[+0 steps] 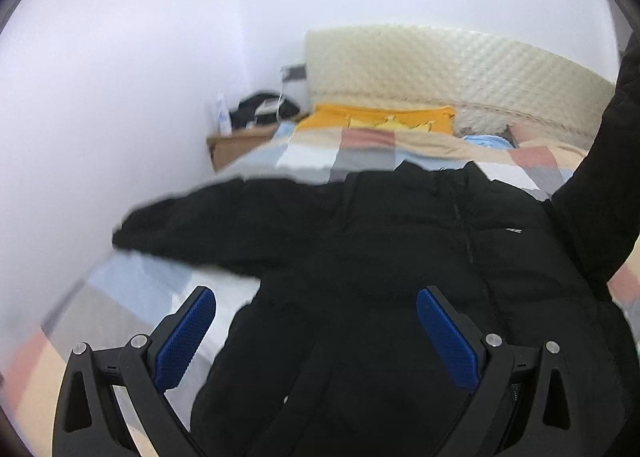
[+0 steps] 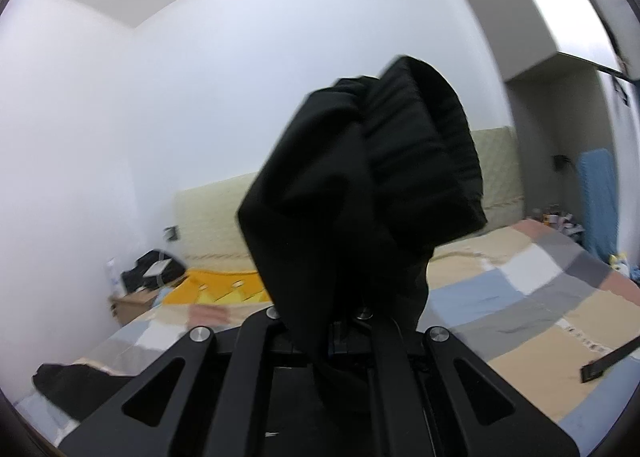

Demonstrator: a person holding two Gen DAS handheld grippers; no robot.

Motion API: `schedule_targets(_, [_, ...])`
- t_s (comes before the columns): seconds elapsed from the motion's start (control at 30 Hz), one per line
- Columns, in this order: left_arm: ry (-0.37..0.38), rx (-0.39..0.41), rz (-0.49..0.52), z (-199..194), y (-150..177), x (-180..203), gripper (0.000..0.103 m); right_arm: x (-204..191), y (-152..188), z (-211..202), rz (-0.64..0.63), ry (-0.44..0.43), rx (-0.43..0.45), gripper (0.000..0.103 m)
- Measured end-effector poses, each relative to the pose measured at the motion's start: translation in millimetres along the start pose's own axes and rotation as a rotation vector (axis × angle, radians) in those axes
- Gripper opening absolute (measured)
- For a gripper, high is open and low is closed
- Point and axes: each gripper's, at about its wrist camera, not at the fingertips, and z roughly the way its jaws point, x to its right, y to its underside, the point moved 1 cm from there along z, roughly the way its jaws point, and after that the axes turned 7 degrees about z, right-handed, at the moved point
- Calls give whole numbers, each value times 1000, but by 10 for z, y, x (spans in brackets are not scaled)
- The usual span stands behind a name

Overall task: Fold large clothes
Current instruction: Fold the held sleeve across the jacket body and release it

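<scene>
A large black padded jacket (image 1: 400, 265) lies front up on the bed, zipper closed, one sleeve (image 1: 188, 221) spread out to the left. My left gripper (image 1: 316, 301) is open and empty, hovering above the jacket's lower body. My right gripper (image 2: 324, 317) is shut on the jacket's other sleeve (image 2: 360, 185), near the ribbed cuff, and holds it lifted off the bed. That raised sleeve also shows at the right edge of the left wrist view (image 1: 600, 185).
The bed has a patchwork cover (image 2: 520, 297) in beige, grey, blue and pink, with a cream quilted headboard (image 1: 440, 65). A yellow pillow (image 1: 384, 119) lies at the head. A wooden nightstand (image 1: 236, 145) with dark items stands by the wall on the left.
</scene>
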Motion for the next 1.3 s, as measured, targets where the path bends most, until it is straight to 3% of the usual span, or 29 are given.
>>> schedule_targets(0.13, [65,-23,-104,61,23,-298,102,-613,181,102,-73,-50,-59,5])
schedule_targets(0.2, [144,-13,-133,61,35,-388,102,-854,330,194,-143,-54,-91,5])
schedule_targets(0.43, [177,44,-269,-126,78,-783,102,-1723,1217,443,-340,-130,-236,5])
schedule_targets(0.63, [129,40,-377,-68,175,-1076,102,-2078,2244,593,-492,-185,-392,5])
schedule_targets(0.87, [185,28,-361,76,159,-934,102,-2164,3189,641,-647,-179,-607,6])
schedule_targets(0.97, [201,29,-351,83,160,-880,102,-2156,3270,709,-640,-170,-656,8])
schedule_targets(1.2, [210,26,-360,82,164,-895,102,-2192,3005,619,-463,-210,-719,15])
schedule_targets(1.3, [214,21,-354,69,167,-876,102,-2182,2951,512,-457,-223,-724,34])
